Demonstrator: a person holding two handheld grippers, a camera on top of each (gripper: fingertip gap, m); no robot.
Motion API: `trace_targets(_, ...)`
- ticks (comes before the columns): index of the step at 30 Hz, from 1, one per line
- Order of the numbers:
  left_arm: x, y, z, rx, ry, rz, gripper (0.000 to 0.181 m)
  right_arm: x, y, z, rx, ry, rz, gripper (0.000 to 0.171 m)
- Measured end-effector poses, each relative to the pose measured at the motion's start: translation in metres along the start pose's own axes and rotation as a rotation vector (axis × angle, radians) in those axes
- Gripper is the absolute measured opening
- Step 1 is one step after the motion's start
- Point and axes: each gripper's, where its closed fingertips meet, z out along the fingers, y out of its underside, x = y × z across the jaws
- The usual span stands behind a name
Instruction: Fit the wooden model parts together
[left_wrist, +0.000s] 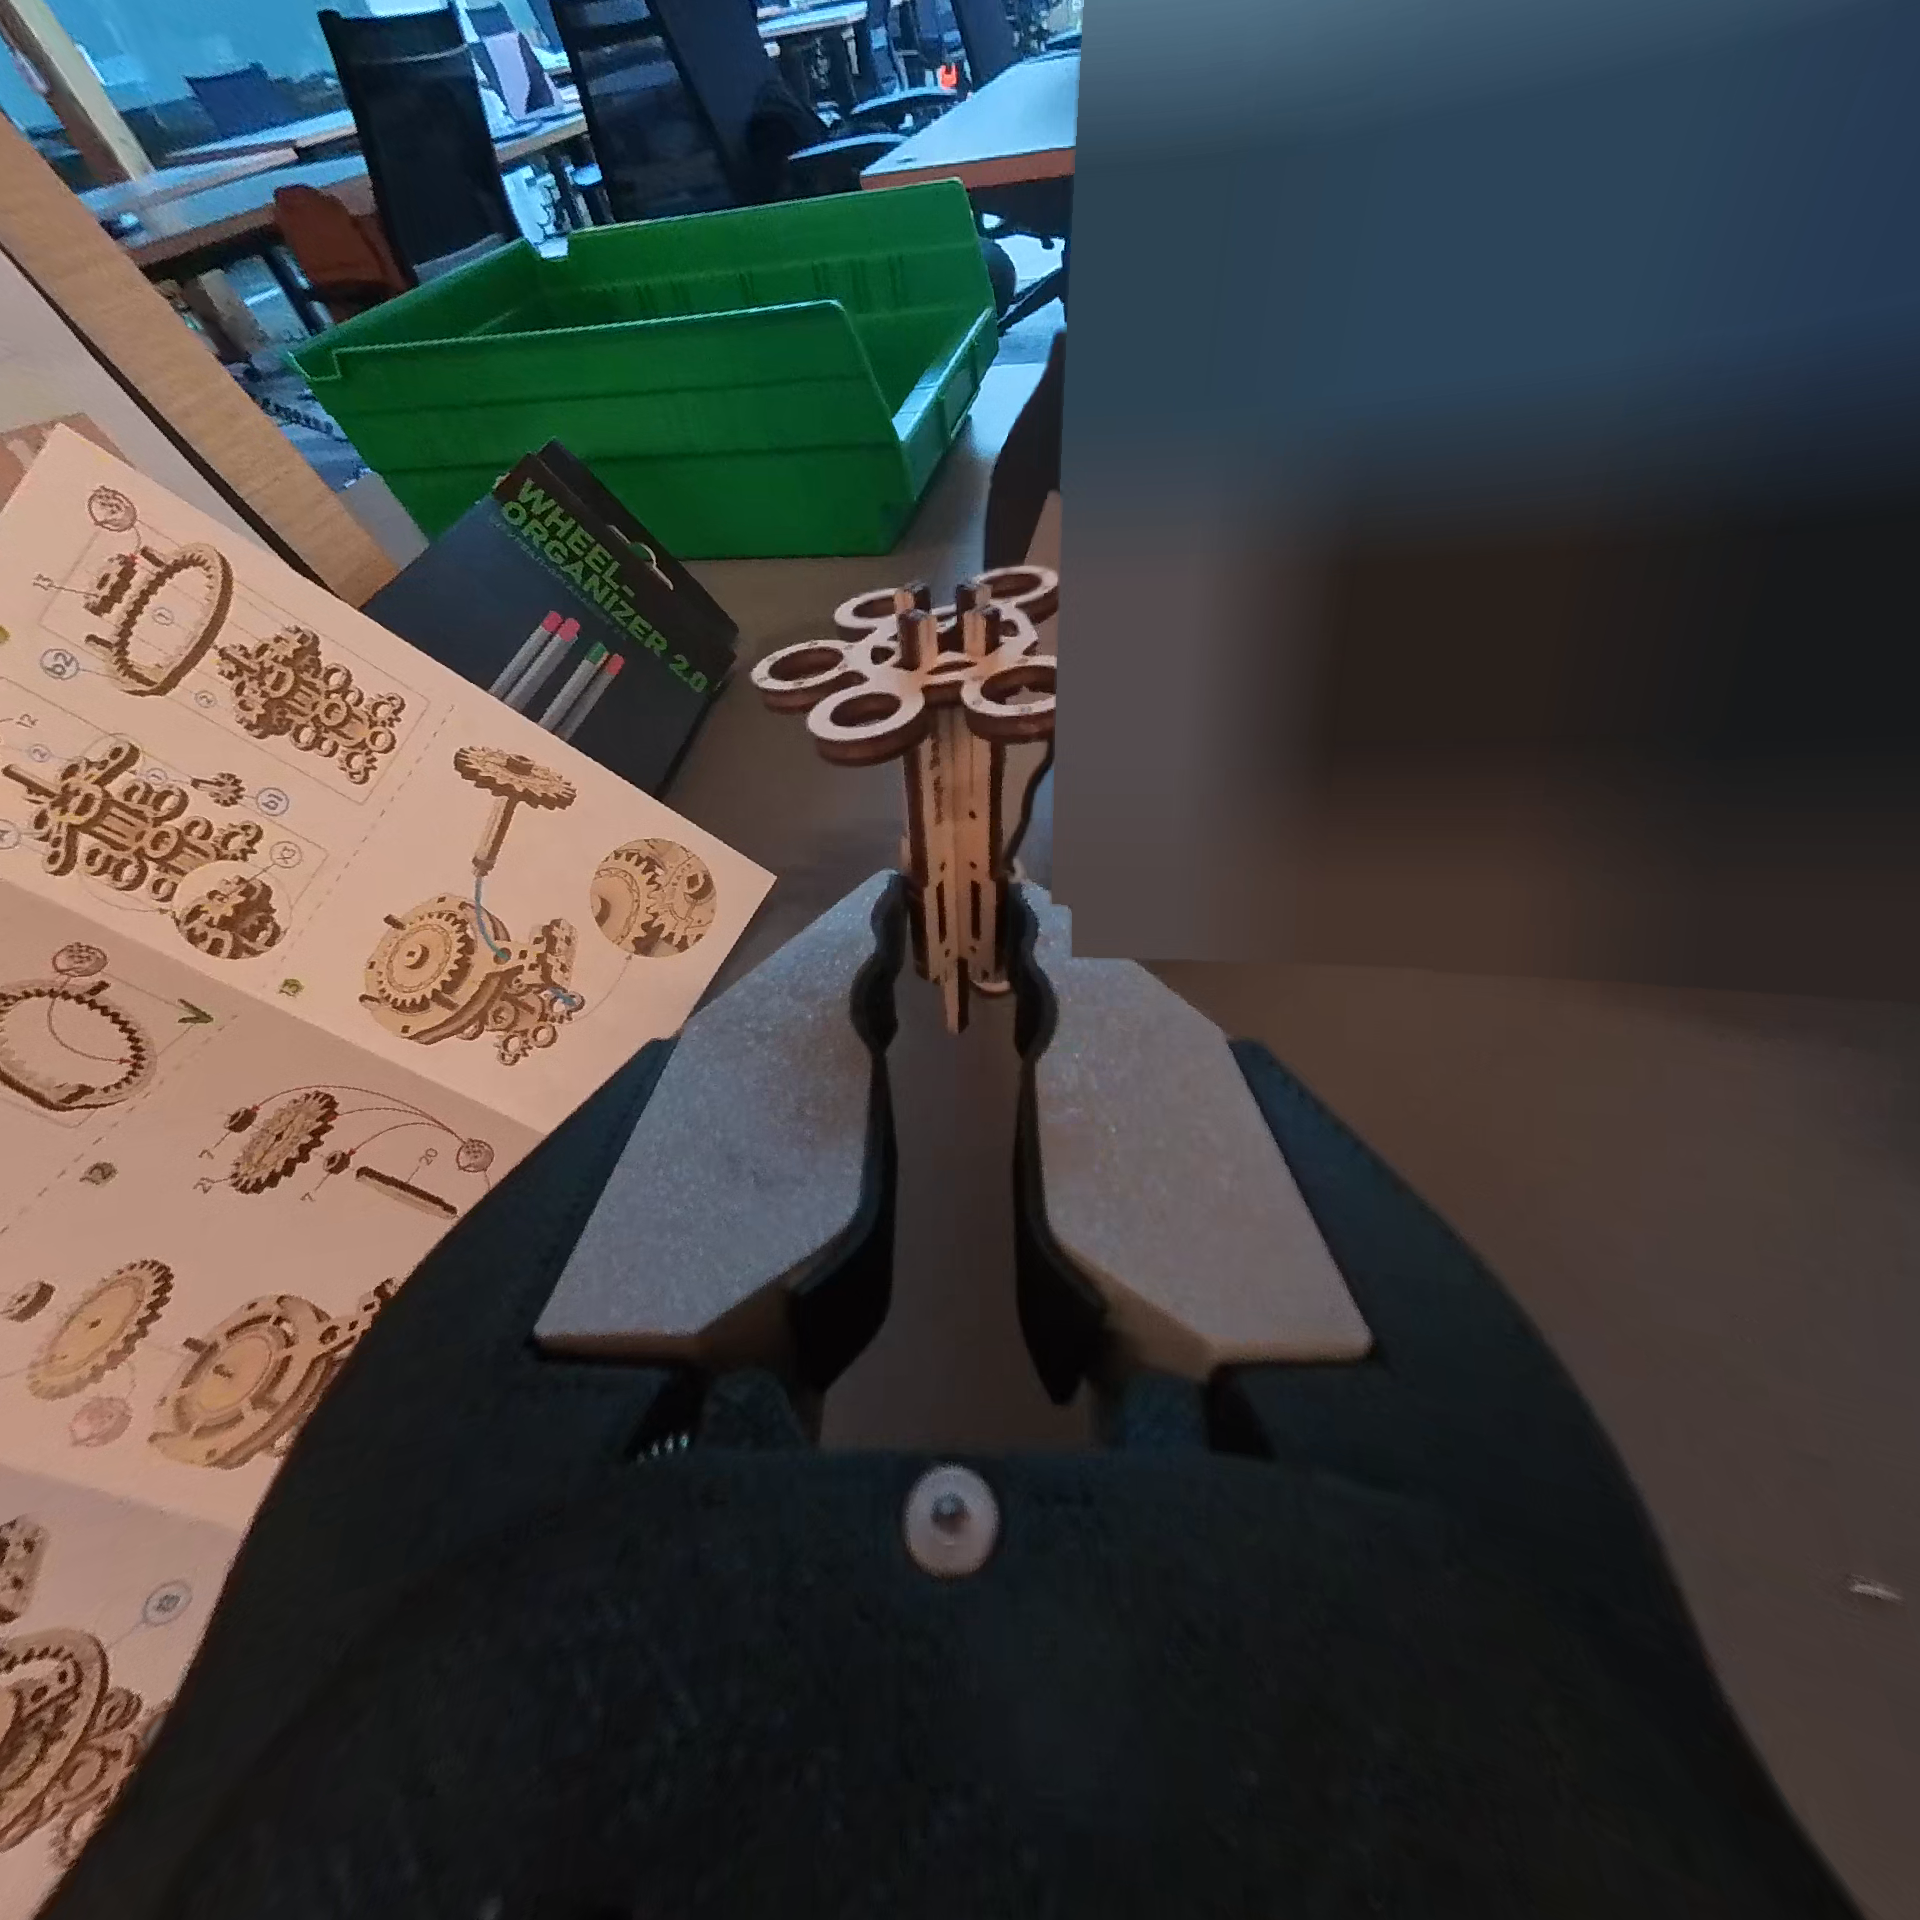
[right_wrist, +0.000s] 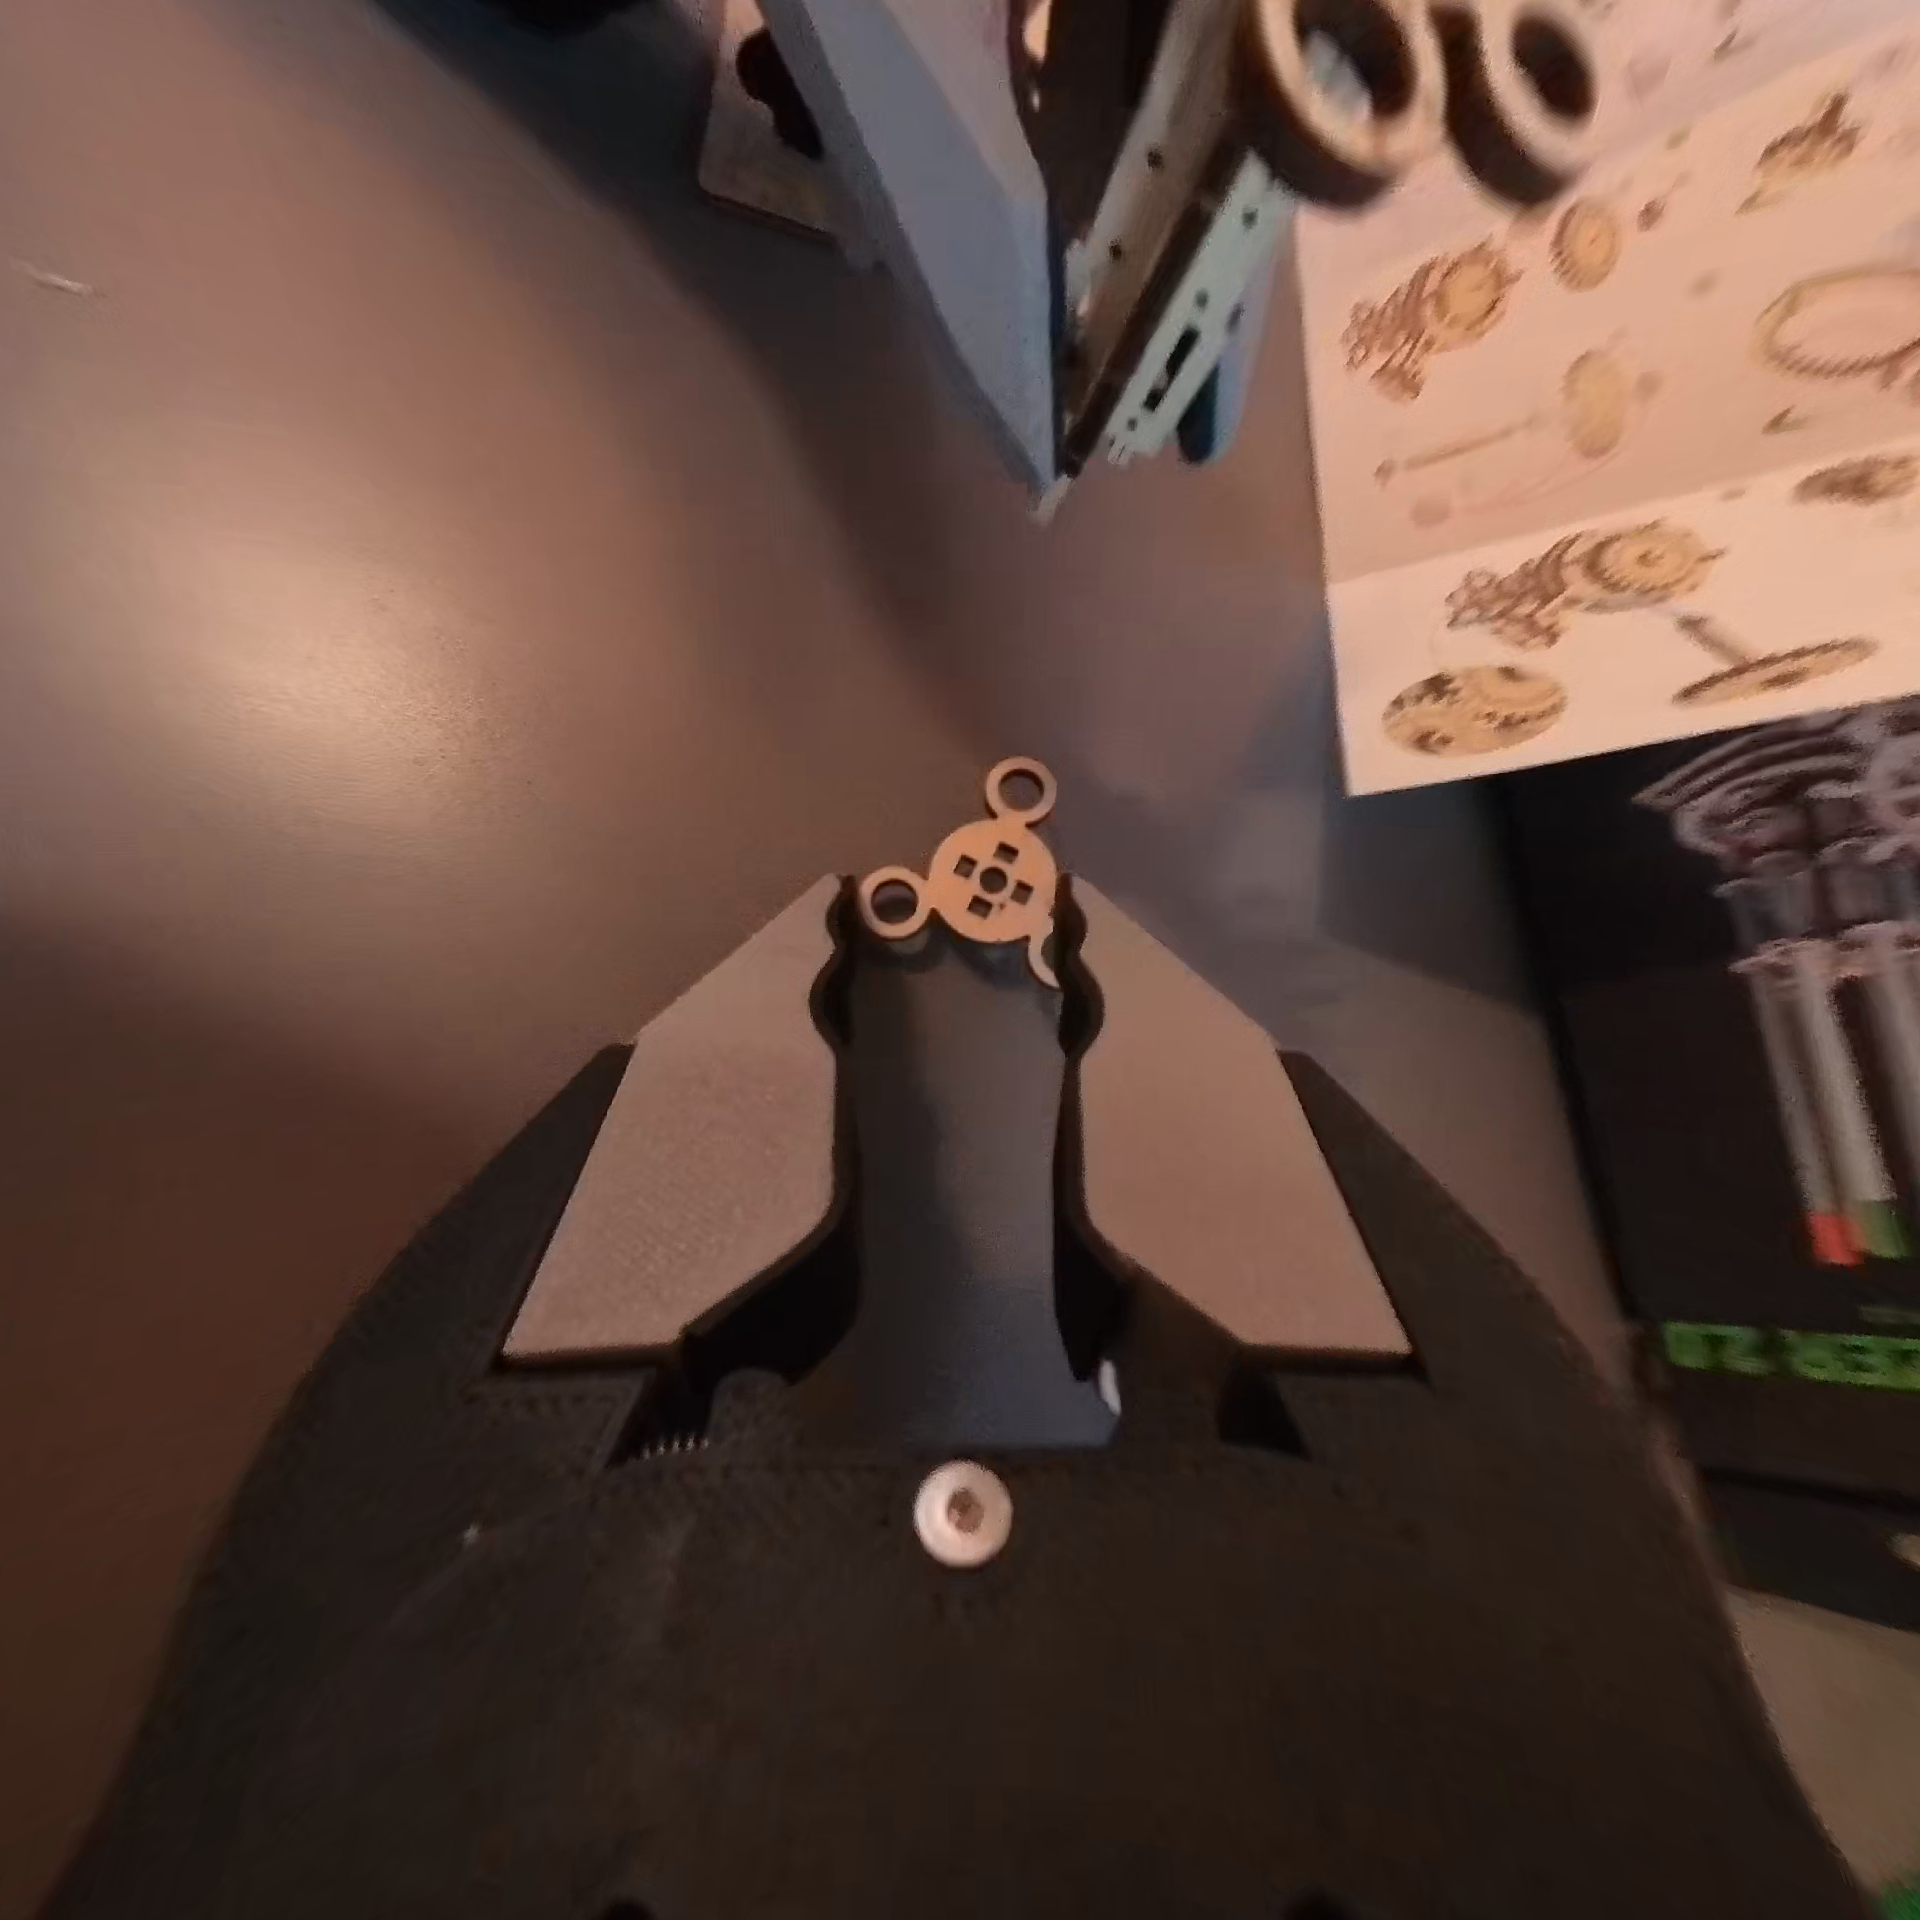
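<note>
My left gripper (left_wrist: 956, 925) is shut on the lower end of an upright wooden shaft (left_wrist: 954, 831) built of slotted strips. A flat wooden plate of several rings (left_wrist: 904, 670) sits on the shaft's top, with peg ends poking through it. My right gripper (right_wrist: 966, 925) is shut on a small flat wooden disc (right_wrist: 992, 883) with square holes and round loops on its rim; one loop is hidden behind the right finger. It is held above the grey table. The shaft (right_wrist: 1164, 270) and its rings (right_wrist: 1351, 94) show blurred at the top of the right wrist view, beyond the disc.
A printed instruction sheet (left_wrist: 260, 935) lies at the left, also in the right wrist view (right_wrist: 1610, 416). A dark box (left_wrist: 592, 623) lies beside it, and a green plastic bin (left_wrist: 675, 384) stands behind. The grey table (left_wrist: 1455, 1247) stretches to the right.
</note>
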Motion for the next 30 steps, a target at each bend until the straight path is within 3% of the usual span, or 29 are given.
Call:
trace_targets(4,0.0,0.001,0.001,-0.008,-0.015,0.025,0.016,0.011,-0.013,-0.011,0.031,0.172,-0.166,0.035)
trace_targets(12,-0.003,0.001,0.001,-0.01,-0.037,0.036,0.016,0.031,-0.035,-0.037,0.101,0.397,-0.288,0.034)
trace_targets(23,-0.003,0.001,0.001,-0.011,-0.039,0.038,0.016,0.039,-0.049,-0.06,0.191,0.478,-0.282,0.034)
trace_targets(27,-0.003,0.001,0.001,-0.013,-0.039,0.043,0.016,0.036,-0.069,-0.08,0.478,0.249,0.001,0.034)
trace_targets(30,-0.002,0.001,0.001,-0.016,-0.037,0.048,0.016,0.034,-0.089,-0.127,0.856,-0.209,0.36,0.033)
